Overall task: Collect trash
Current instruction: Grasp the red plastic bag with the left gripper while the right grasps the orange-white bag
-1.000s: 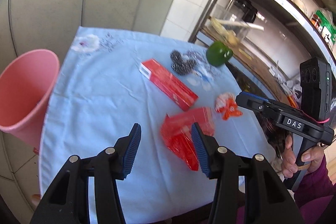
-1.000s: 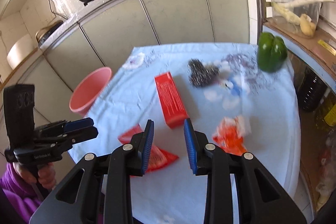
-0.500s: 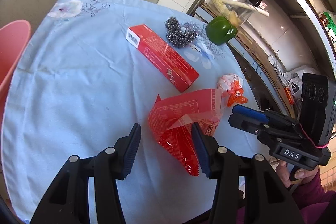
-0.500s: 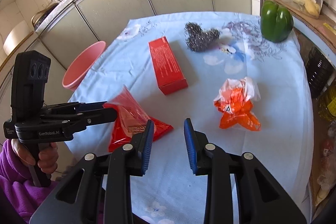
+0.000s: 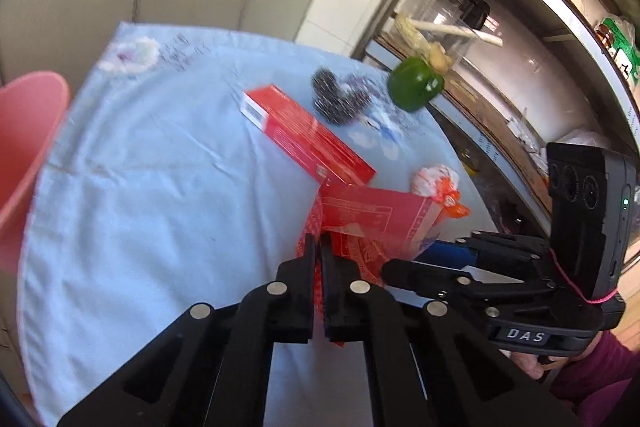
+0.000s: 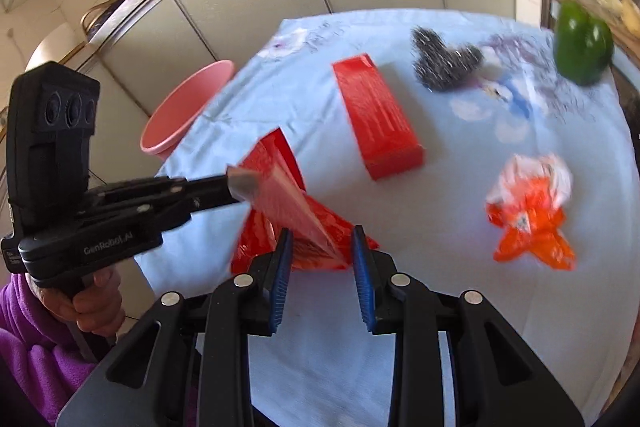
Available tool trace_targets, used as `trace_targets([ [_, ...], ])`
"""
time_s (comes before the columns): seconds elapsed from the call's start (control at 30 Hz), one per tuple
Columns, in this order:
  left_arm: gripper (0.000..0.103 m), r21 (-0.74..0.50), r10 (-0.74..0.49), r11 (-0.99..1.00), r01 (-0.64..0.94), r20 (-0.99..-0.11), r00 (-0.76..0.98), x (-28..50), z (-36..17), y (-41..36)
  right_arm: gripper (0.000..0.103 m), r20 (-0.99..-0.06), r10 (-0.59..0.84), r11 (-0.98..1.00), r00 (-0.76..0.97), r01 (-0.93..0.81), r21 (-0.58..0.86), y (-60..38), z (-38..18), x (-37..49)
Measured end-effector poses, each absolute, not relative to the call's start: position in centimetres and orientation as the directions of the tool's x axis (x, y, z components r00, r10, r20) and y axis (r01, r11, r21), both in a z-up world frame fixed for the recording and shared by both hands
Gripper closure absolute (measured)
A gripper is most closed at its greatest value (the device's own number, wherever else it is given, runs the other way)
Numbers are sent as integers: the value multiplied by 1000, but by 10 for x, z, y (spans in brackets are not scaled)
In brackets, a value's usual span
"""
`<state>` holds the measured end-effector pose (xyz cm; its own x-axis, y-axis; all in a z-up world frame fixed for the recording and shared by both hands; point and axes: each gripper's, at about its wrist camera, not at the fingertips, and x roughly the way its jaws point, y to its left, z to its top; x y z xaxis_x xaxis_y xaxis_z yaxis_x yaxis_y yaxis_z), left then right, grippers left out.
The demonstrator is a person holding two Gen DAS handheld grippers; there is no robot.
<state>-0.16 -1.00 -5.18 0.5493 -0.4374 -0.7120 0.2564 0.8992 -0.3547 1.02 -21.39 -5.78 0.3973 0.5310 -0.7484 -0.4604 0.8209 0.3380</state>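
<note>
Here, the left gripper (image 5: pixel 316 247) is clamped on the red wrapper (image 5: pixel 372 219) at lower centre.
Two wrappers — this glossy, crinkled red one with printed panels, and a crumpled orange-and-white wrapper (image 6: pixel 530 211) at right; one red box (image 6: pixel 376 115), one pink bin (image 6: pixel 184 107) at left. The right gripper (image 6: pixel 322 267) has its jaws apart — the red wrapper's edge lies between them, unpressed.

The red plastic wrapper (image 6: pixel 280 211) is crumpled and partly transparent, with printed text; one edge is lifted up from the counter (image 6: pixel 460 187), the rest lies on it, just in front of the red box (image 6: pixel 376 119). The orange and white wrapper (image 6: pixel 528 215) is crushed into a ball and lies to the right of the red box. The pink bin (image 6: pixel 180 111) stands left of the red box, beside the counter edge.
</note>
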Motion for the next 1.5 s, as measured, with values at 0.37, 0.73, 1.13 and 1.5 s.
trace_targets([
  [0.37,102,-286,-287,950,123,-651,702,-5,-13,51,54,-704,317,947,635,-257,194,-303,-11,9],
  [0.73,102,-278,-280,953,119,-662,695,-2,-18,51,54,-770,318,947,553,-216,237,-303,-50,34],
  [1.13,102,-273,-268,956,105,-677,685,2,-26,51,67,-756,370,929,539,-238,285,-292,-68,40],
  [1.5,102,-284,-238,957,58,-655,717,1,-20,64,68,-689,413,908,595,-325,263,-274,-34,30],
])
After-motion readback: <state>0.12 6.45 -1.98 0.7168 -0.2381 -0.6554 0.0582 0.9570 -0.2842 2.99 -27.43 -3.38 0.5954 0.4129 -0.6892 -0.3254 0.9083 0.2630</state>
